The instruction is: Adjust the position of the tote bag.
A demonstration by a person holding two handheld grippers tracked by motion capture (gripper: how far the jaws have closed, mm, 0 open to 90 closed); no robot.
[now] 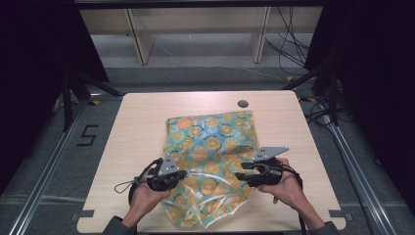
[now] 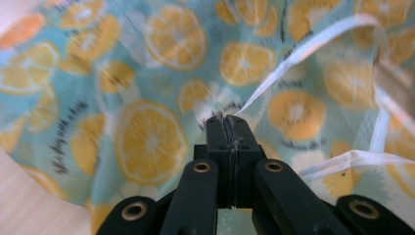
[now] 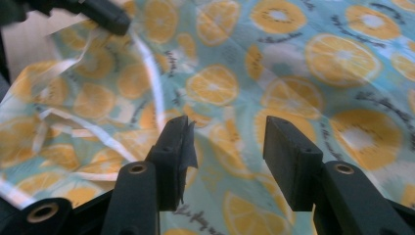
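Turquoise plastic bag printed with orange slices (image 1: 211, 147), thin and crinkled, lying about in the middle of a light wooden table (image 1: 142, 127). Upper part of the bag flat and smooth; lower part, toward the near edge of the table, rumpled and partly open, with white inner folds showing.

Left gripper (image 1: 172, 177) at the left edge of the bag's rumpled part, held in the person's left hand (image 1: 147, 195). In the left gripper view, jaws pressed fully together, with a white fold of the bag (image 2: 274, 78) running up to the tips. Thin film caught between the pads or not: cannot tell, the seam being too tight and the cloth behind blurred.

Right gripper (image 1: 243, 174) at the right side of the bag's rumpled part, held in the right hand (image 1: 286, 188). In the right gripper view, jaws standing apart at a middling width, clear gap between the pads (image 3: 293, 161), only the printed surface of the bag (image 3: 313, 63) seen through the gap. Nothing pinched there.

Small dark round hole cover (image 1: 242, 103) in the table, just beyond the far right corner of the bag.
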